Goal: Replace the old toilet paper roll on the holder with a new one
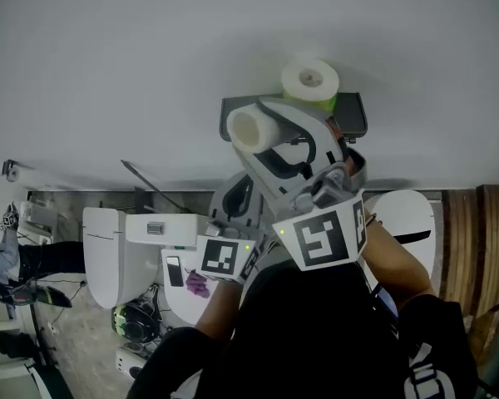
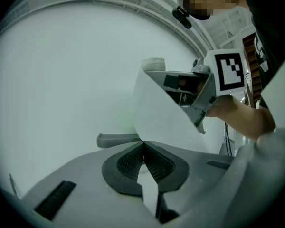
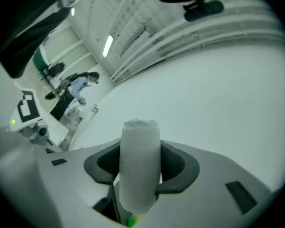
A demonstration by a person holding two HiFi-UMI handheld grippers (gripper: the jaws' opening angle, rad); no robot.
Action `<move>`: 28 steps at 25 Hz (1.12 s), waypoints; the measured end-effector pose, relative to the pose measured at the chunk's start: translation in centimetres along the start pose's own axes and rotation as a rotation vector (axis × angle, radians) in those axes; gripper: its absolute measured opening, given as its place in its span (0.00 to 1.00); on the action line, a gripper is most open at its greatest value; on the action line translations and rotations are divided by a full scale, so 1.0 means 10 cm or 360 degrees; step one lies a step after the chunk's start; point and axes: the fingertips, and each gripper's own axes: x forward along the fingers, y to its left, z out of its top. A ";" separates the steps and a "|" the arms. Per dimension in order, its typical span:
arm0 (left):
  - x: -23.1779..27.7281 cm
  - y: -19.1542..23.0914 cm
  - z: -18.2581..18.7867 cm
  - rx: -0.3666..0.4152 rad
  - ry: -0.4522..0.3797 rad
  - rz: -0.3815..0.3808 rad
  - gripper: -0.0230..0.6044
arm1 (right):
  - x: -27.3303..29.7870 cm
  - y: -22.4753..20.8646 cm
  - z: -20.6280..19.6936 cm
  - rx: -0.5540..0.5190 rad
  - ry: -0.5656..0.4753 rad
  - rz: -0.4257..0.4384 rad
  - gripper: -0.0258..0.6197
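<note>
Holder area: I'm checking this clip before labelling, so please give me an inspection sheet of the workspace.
Surface: white wall with a grey holder mounted on it.
Job's things: one roll sits atop the holder; a second roll is held up near it; a loose paper sheet seems to trail from the second roll.
Clutter: small purple item near the toilet; unclear what it is.
Grippers: left tool shut on the sheet; right tool shut on the second roll.
Cables: thin dark cord by the person's forearm.
Surroundings: toilet, a person at far left, wooden slats at right.
</note>
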 end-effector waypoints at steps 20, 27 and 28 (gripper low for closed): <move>-0.34 0.79 0.03 -0.0007 0.0066 -0.0062 0.07 | 0.88 0.10 -0.88 0.0825 0.0362 -0.0448 0.37; -0.34 0.90 -0.02 -0.0030 0.0073 -0.0130 0.07 | 0.97 0.22 -1.02 0.0819 0.0584 -0.0360 0.37; -0.34 0.90 -0.03 -0.0031 0.0074 -0.0138 0.07 | 0.97 0.23 -1.04 0.0837 0.0629 -0.0326 0.37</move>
